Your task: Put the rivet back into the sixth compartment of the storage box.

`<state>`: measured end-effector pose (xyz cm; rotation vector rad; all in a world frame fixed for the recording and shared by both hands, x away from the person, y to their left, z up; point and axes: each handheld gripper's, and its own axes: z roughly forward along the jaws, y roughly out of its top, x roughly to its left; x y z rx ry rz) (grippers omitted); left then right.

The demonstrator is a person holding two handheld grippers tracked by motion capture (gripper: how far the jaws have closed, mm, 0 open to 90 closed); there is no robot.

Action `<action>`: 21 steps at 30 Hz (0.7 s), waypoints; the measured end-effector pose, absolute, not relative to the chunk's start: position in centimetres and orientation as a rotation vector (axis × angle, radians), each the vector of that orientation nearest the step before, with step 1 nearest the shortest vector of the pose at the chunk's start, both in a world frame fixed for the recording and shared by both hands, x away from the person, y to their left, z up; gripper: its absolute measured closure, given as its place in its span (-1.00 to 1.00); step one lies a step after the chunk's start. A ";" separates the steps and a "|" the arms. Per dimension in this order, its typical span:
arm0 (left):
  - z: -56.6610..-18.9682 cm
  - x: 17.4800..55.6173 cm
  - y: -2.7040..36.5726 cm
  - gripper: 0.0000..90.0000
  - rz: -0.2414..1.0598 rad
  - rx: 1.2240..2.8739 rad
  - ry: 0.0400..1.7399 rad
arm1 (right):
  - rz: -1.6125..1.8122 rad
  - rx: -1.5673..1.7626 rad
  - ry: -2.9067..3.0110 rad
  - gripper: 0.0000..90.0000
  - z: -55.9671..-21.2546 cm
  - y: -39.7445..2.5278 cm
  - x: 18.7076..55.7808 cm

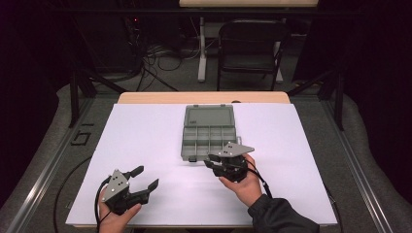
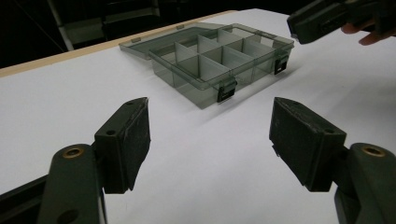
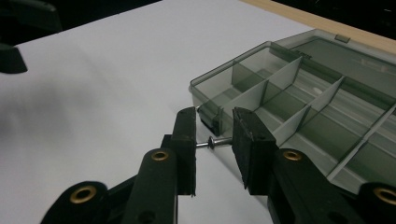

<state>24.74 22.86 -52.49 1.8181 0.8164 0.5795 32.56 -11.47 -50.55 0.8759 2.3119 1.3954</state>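
A smoky grey plastic compartment box [image 1: 209, 138] lies open at the middle of the white sheet, its lid [image 1: 210, 116] flat behind it. The divided cells look empty in both gripper views. My right gripper [image 1: 212, 162] hovers at the box's near front corner [image 3: 205, 93], shut on a small metal screw [image 3: 220, 141] held crosswise between the pads. My left gripper [image 1: 147, 177] rests near the table's front left, open and holding nothing, pointing toward the box [image 2: 224, 56]. The right gripper's jaw [image 2: 322, 21] shows at the top right of the left gripper view.
The white sheet [image 1: 145, 136] covers most of the wooden table [image 1: 204, 97]. A black folding chair [image 1: 252, 43] and floor cables [image 1: 160, 58] stand beyond the far edge. Dark curtains and metal rails flank both sides.
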 end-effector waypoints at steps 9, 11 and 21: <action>-52.5 24.7 22.9 -0.35 0.582 1.821 0.813 | 1.376 0.904 2.285 0.58 -49.9 -11.0 34.7; -52.5 24.7 22.9 -0.35 0.582 1.819 0.813 | 1.365 0.907 2.281 0.58 -49.9 -10.9 35.1; -52.4 24.5 23.0 -0.35 0.585 1.821 0.803 | 1.317 0.955 2.264 0.58 -50.6 -9.7 37.6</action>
